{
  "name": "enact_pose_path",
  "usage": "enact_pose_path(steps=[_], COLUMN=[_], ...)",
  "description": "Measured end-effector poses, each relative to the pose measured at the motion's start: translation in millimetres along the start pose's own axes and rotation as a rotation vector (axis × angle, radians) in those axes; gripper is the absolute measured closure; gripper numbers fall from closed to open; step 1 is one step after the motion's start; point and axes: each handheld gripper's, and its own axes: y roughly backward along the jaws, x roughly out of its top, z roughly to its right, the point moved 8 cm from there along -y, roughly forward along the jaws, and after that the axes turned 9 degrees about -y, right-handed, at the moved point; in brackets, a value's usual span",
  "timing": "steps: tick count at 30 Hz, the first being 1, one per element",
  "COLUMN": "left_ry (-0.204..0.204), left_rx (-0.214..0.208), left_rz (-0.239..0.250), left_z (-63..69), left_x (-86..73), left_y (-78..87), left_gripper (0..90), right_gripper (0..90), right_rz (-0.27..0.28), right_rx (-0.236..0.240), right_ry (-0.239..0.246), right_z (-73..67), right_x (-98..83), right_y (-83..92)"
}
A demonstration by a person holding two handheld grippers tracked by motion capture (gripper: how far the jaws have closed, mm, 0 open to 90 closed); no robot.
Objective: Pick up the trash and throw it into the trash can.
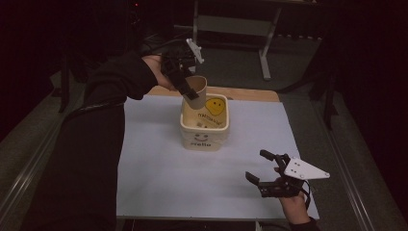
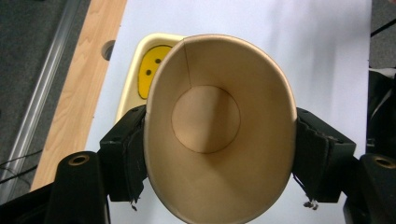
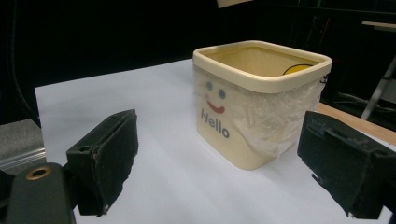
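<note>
One paper cup (image 1: pixel 195 90), brown, is sitting clamped in the left gripper (image 1: pixel 184 84) just above centre of the high view, tilted, its lower end hanging over the open mouth of the tub. In the left gripper view the cup (image 2: pixel 219 126) is filling mid-frame, mouth toward the camera and squeezed to an oval, with one jaw pressing each side of its wall; the inside looks bare.

One cream square tub (image 1: pixel 204 122) is standing upright on the white sheet, centre of the high view. Two smiley marks are showing on it: a yellow face (image 1: pixel 215 106) on the inner far wall and a small face printed over the word "Hello" (image 3: pixel 215 123) on the outer wall. Crinkled clear film (image 3: pixel 275 121) is clinging around the tub's outside in the right gripper view.

One white sheet (image 1: pixel 159 163) is covering most of the table; a strip of bare wood (image 1: pixel 252 95) is showing along its far edge.

The right gripper (image 1: pixel 262 168) is sitting at the lower right of the high view, well apart from the tub, jaws spread wide and holding nothing. One hand is gripping each tool, two hands in all.
</note>
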Motion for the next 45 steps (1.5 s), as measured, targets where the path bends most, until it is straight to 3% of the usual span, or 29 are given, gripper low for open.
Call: enact_pose_path(steps=[7,23,28,45], left_ry=[-0.016,-0.011,-0.002,-0.029], left_rx=[-0.004,-0.019,-0.033,-0.069], left_rz=[-0.011,-0.086,-0.086,-0.088], left_z=[-7.2,-19.1,-18.9,-18.3], left_x=[9.9,9.3,9.2,12.7], left_y=[-3.6,-26.4,-31.6,-58.3], left_gripper=[28.9,29.0,29.0,28.5], right_gripper=[12.1,12.1,12.2,12.1], right_rz=[-0.005,-0.01,-0.01,-0.017], right_rx=[0.003,0.006,0.006,0.009], right_ry=[-0.004,-0.007,-0.009,-0.007], right_z=[-0.2,0.4,1.1,0.0], right_x=[-1.0,-2.4,-2.6,-3.2], right_y=[-0.1,-1.1,-1.1,-1.4])
